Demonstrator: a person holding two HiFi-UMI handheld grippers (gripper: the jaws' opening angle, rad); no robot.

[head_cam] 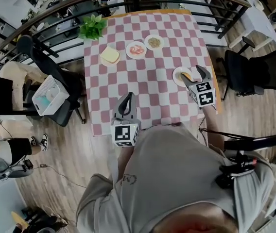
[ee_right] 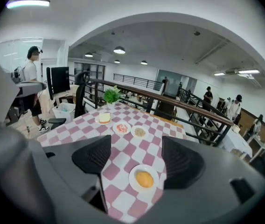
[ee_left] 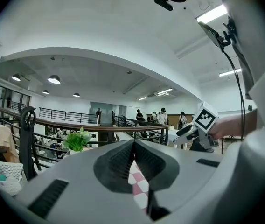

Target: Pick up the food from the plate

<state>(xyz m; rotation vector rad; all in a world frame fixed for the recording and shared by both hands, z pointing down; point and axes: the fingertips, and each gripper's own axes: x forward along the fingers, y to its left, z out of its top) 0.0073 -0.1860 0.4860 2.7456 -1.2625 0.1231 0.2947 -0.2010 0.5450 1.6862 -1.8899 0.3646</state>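
Approach step, I'd say: right gripper (ee_right: pixel 135 160) spread wide, empty, framing the orange food (ee_right: pixel 144 178) on its plate (ee_right: pixel 132 181) (table's (head_cam: pixel 147 81) 3 o'clock side). Next: lower, clamp gently. Left gripper (ee_left: pixel 133 146) is clenched, empty.

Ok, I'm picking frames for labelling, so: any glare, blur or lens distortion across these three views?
Head view: heavy fisheye curve, even light, tablecloth crisp. Left gripper view: ceiling strip light blown out, black corners, shut left tool fills the foreground. Right gripper view: dark round border, open right tool slightly soft, plate and its food clear.
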